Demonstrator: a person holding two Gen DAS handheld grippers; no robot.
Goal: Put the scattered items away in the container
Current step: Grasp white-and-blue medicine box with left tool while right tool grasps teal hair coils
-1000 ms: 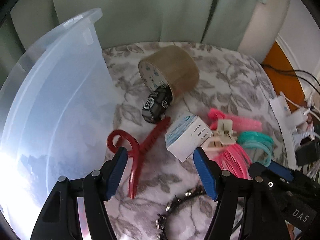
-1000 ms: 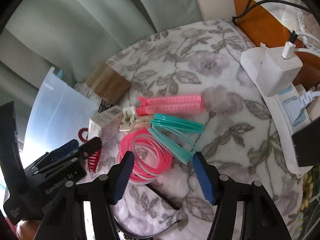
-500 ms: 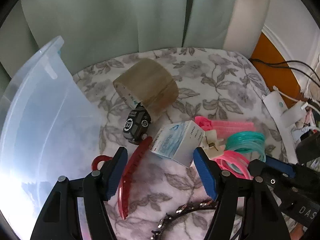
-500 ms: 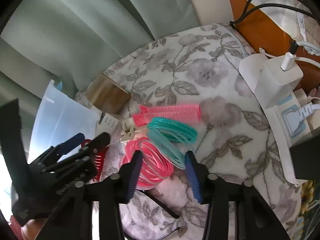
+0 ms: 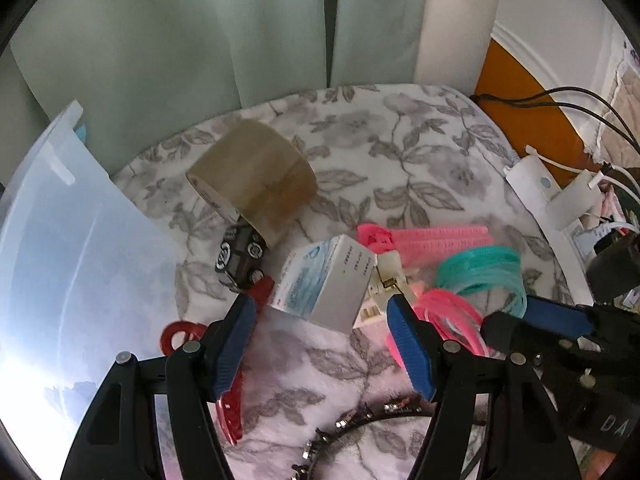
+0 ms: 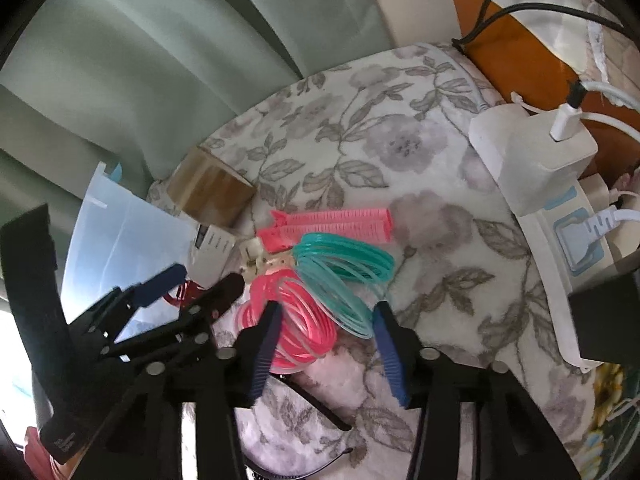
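Here left gripper jaws spread wide, empty, either side of a small white-and-blue carton on the floral cloth. Right gripper jaws also parted, gripping nothing, over the pink bangles and teal bangles. Translucent plastic container far left. Scattered nearby: brown tape roll, toy car touching it, red hair claw, pink hair clips, studded headband. White power strip at right edge.

right gripper body: white letters "DA", cut off at the edge
box: print too small to read
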